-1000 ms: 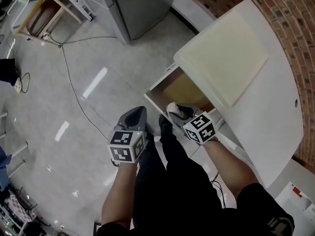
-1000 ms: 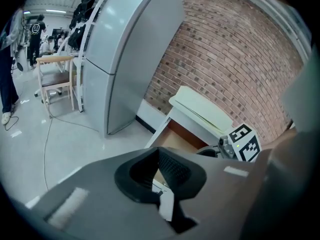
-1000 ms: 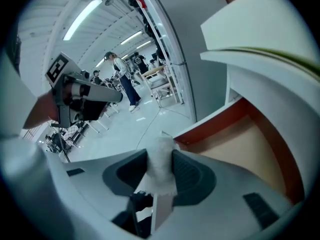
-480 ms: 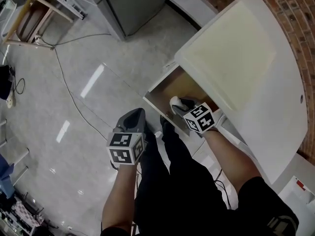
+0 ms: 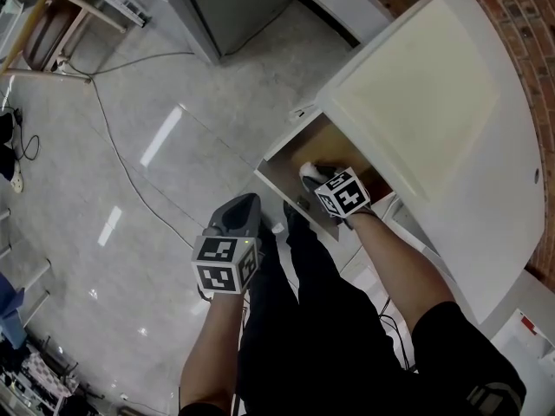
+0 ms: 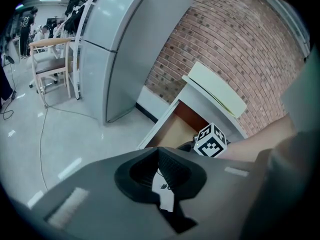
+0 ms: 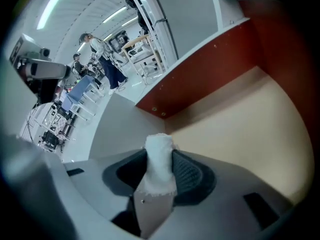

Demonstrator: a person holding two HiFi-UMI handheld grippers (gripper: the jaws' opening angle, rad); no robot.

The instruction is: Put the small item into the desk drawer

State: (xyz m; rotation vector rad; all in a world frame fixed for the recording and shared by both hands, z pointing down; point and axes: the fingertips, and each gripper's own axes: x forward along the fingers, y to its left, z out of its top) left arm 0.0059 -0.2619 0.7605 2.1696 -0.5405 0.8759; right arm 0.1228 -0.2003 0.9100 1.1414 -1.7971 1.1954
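The small item is a white, soft-looking roll [image 7: 159, 146]. My right gripper [image 7: 162, 159] is shut on it, and the roll stands up between the two dark pads. In the head view this gripper [image 5: 314, 173] reaches over the front rim of the open desk drawer [image 5: 276, 180], with the white roll [image 5: 307, 171] showing at its tip above the bare tan drawer bottom [image 7: 250, 119]. The white desk [image 5: 486, 172] overhangs the drawer's back part. My left gripper [image 5: 242, 204] hangs over the floor left of the drawer, shut with nothing in it [image 6: 159, 156].
A cream pad [image 5: 416, 94] lies on the desk top. A brick wall [image 5: 520, 7] runs behind the desk. A grey cabinet [image 5: 230, 3] stands at the far side, and a cable [image 5: 113, 146] trails across the shiny floor. The person's dark-trousered legs [image 5: 303, 319] stand before the drawer.
My right gripper has moved forward with the white roll, from the drawer's front edge to over its inside. The left gripper has stayed about where it was.
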